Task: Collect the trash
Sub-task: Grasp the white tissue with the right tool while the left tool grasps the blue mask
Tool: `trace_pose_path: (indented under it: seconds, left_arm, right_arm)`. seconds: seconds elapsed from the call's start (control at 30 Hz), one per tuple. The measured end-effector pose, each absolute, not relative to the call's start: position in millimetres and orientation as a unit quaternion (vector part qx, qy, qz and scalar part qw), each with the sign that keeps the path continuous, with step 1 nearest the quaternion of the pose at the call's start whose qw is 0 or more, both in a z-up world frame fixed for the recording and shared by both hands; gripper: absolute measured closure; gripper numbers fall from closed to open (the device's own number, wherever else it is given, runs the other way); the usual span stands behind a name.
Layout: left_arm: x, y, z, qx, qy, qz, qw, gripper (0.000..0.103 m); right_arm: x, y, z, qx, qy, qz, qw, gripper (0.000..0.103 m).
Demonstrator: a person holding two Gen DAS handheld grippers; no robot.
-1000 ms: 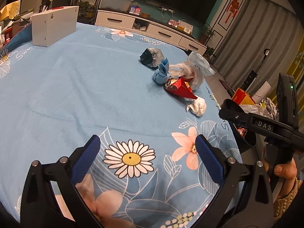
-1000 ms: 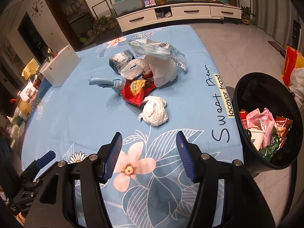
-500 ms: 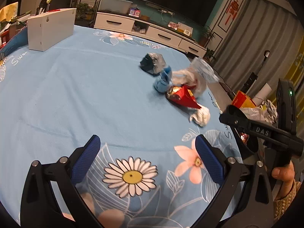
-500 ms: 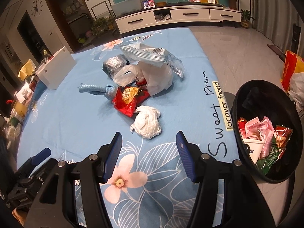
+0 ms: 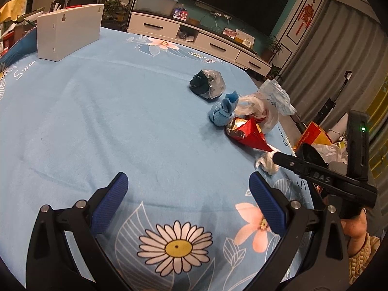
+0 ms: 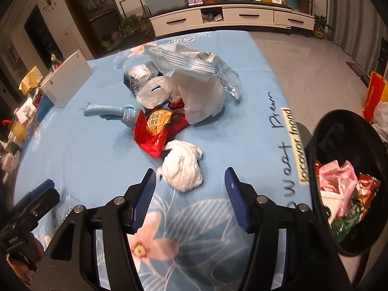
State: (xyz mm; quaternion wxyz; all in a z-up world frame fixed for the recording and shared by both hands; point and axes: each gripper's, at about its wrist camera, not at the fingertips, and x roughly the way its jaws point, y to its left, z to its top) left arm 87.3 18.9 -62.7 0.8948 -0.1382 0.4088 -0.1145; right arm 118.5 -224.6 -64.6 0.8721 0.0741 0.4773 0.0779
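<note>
The left wrist view looks low across the blue tablecloth (image 5: 101, 111) toward the TV cabinet (image 5: 201, 41), trash pile (image 5: 242, 118) far at right. The right wrist view tilts down closer on that same pile (image 6: 174, 111), bin (image 6: 349, 194) at right edge.

A home living room: a large wall TV (image 5: 225, 2) above a white drawer cabinet (image 5: 201, 41), upper centre of the frame.
</note>
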Motion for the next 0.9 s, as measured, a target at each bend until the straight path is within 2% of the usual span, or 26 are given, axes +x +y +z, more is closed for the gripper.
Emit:
trace_pose_path:
  seconds: [0.23,0.33,0.4,0.53,0.73,0.9]
  left_arm:
    - [101,14,-60,-0.140,0.402,-0.110,0.898,0.004]
    - [106,11,-59,-0.140,0.398,-0.114,0.899,0.004]
    - [109,10,-59,-0.142,0.397,-0.119,0.899,0.004]
    - [111,8,-59,-0.141,0.396,-0.126,0.899,0.004]
    - [113,14,-63,-0.149,0.398,-0.123,0.897,0.004]
    - [115,21,-66,-0.158,0.403,-0.114,0.894,0.004]
  right_arm:
    - [141,-211,-79,0.055,0.482,0.095,0.869,0.045]
    - [141,-208,-86,0.047,0.485,0.100,0.867,0.056]
    - [139,-206,-85,0.029,0.481,0.095,0.871,0.059]
    - [134,-209,-86,0.023,0.476,0.083,0.875,0.076]
    - [115,-227,-73,0.034,0.468,0.073,0.880,0.078]
    - [96,-244,-44,0.086,0.437,0.097,0.890,0.078]
